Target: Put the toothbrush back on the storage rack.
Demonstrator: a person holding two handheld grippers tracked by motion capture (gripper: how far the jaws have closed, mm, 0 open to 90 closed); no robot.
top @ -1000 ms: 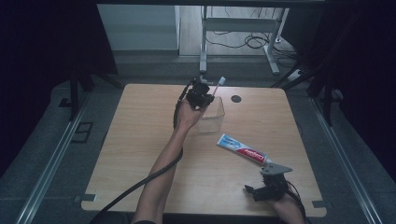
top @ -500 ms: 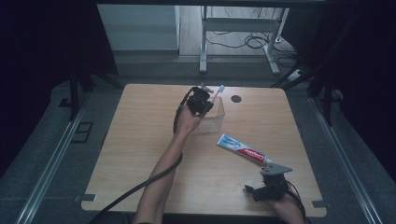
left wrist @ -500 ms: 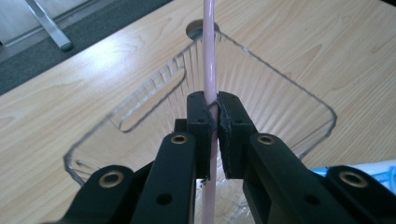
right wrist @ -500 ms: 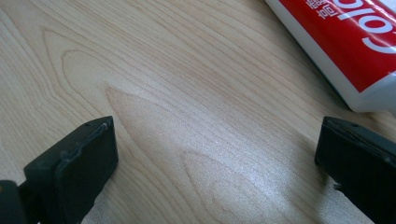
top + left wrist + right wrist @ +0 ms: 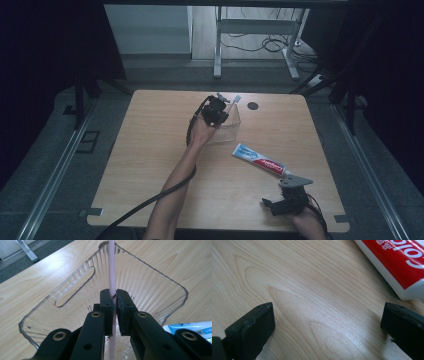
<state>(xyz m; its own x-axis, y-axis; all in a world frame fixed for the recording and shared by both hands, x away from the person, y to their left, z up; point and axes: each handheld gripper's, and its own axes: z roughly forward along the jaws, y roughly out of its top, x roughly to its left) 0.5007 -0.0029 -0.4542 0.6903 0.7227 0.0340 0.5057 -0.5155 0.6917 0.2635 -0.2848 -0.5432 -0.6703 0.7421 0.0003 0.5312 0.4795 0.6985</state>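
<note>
The left gripper (image 5: 113,305) has its two black jaws pressed together on a thin pink toothbrush (image 5: 111,267); the handle runs up between the pads and goes on above them. Around this grip stands a clear ribbed plastic container (image 5: 150,287), and the toothbrush is inside its open mouth, close to the far wall; a long slot is cut in the wall at the left of the jaws. In the high view the container (image 5: 231,125) sits on the wooden table (image 5: 150,150), toward its far edge; the left gripper (image 5: 216,111) is over the container's near-left side and the toothbrush head (image 5: 236,99) points out above the rim. A toothpaste tube (image 5: 260,160) lies flat on the table, near the container, on the side toward the person. The right gripper (image 5: 284,202) rests beyond the toothpaste tube, well apart from the container; its jaws stand wide apart with bare wood between them, and the red side of the tube (image 5: 397,262) is just beside one jaw.
</note>
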